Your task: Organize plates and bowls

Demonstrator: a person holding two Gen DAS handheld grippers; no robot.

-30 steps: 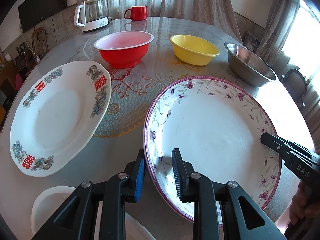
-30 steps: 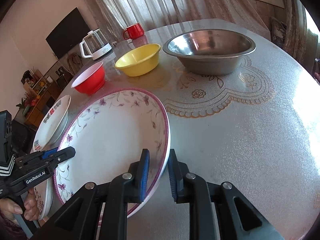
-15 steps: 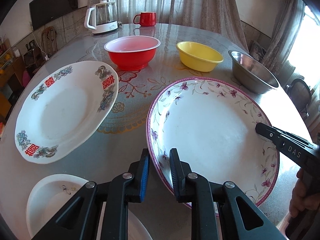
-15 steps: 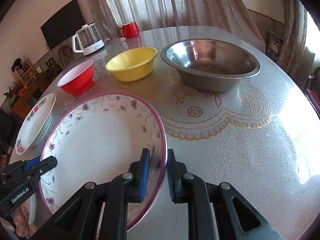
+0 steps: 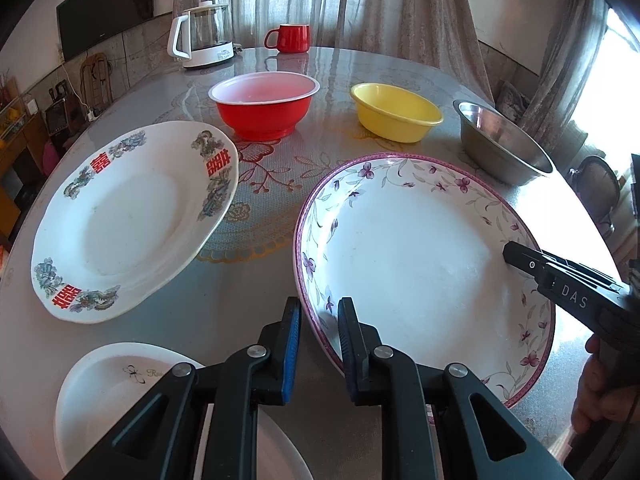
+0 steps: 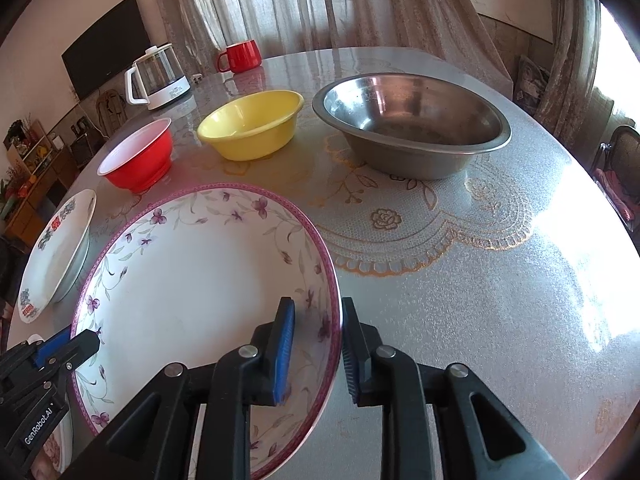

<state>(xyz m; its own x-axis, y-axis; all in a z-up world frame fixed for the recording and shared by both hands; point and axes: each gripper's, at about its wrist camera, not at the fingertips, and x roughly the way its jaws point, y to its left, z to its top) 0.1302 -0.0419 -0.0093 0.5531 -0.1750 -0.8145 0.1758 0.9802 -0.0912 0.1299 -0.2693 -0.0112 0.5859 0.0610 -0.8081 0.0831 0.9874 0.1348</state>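
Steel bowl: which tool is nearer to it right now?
Right. The right tool straddles the purple-flowered plate's rim on the side facing the steel bowl, jaws opening; the left tool grips the opposite rim.

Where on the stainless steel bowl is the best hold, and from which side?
Grip the stainless steel bowl by its thin out-turned rim at the near edge, coming down from above and straddling the wall. It stands upright and empty, with bare table in front, while the yellow bowl sits close on its left. The smooth sloping wall would likely slip in a pinch from the side.
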